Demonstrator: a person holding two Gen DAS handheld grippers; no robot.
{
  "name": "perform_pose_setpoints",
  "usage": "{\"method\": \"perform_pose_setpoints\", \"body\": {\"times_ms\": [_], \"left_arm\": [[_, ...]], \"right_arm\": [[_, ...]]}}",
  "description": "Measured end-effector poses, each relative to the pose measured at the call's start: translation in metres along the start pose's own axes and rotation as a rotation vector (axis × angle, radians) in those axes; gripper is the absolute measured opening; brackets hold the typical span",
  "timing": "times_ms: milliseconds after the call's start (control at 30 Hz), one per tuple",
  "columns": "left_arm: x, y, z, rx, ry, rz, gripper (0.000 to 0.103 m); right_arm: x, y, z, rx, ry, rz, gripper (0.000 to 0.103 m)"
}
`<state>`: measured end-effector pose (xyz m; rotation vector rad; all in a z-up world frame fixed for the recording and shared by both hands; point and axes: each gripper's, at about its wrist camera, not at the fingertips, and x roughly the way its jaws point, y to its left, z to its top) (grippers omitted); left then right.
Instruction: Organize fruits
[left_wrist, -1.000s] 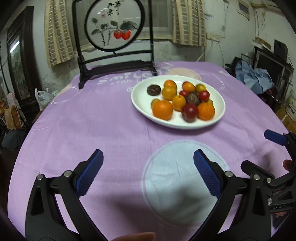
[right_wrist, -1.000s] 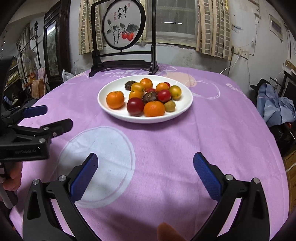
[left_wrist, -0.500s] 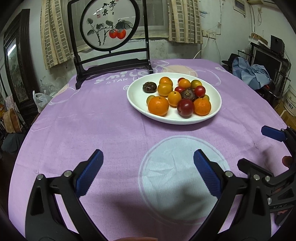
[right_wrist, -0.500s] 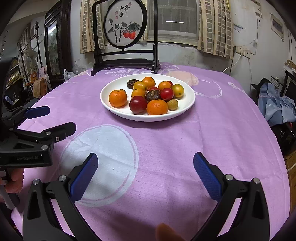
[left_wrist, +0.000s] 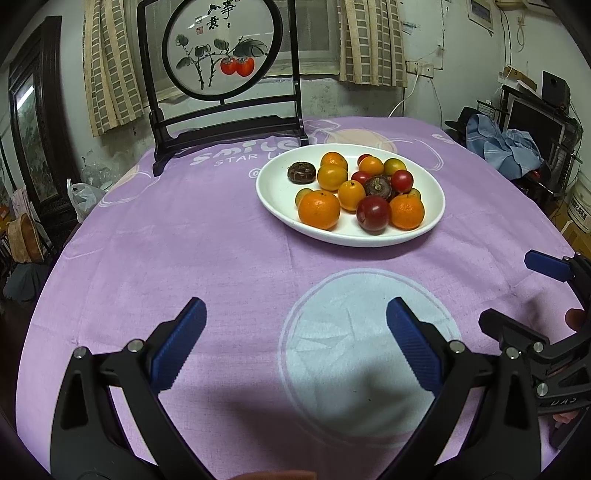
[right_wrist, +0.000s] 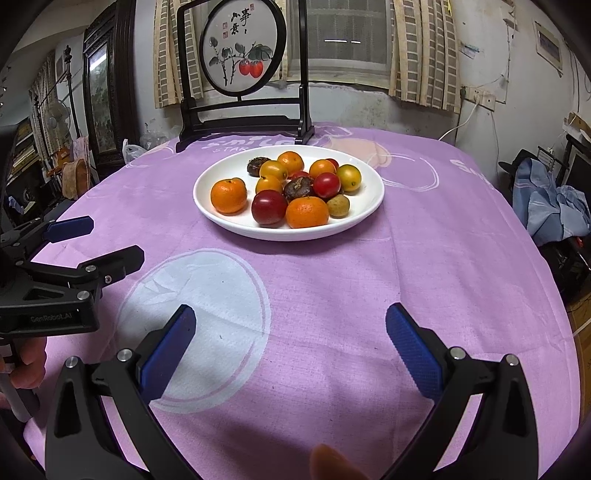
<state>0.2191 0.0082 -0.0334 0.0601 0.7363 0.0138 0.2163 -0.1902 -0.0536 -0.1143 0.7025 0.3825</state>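
Note:
A white oval plate (left_wrist: 273, 192) (right_wrist: 369, 206) sits on the purple tablecloth, holding several fruits: oranges (left_wrist: 319, 209) (right_wrist: 228, 195), a dark red plum (left_wrist: 373, 214) (right_wrist: 269, 207), small yellow and red fruits, and dark brown ones (left_wrist: 301, 172). My left gripper (left_wrist: 295, 325) is open and empty, low over the cloth, well short of the plate. My right gripper (right_wrist: 290, 332) is open and empty, also short of the plate. Each gripper shows at the edge of the other's view (left_wrist: 532, 295) (right_wrist: 96, 243).
A dark wooden stand with a round persimmon painting (left_wrist: 221, 48) (right_wrist: 243, 51) stands at the table's far edge behind the plate. A pale circle print (left_wrist: 354, 332) lies on the cloth between the grippers. Clutter and blue cloth (right_wrist: 550, 199) lie off the table's right.
Both grippers stay open and have shifted slightly. The plate sits slightly left and nearer in the left view, slightly right in the right view.

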Motion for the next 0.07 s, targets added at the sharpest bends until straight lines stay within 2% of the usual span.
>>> {"method": "perform_pose_setpoints", "body": {"times_ms": [67], "left_arm": [[0.0009,0.0,-0.0002,0.001,0.003,0.005,0.1]], "right_arm": [[-0.0003,-0.0004,0.0,0.001,0.0,0.0,0.102]]}}
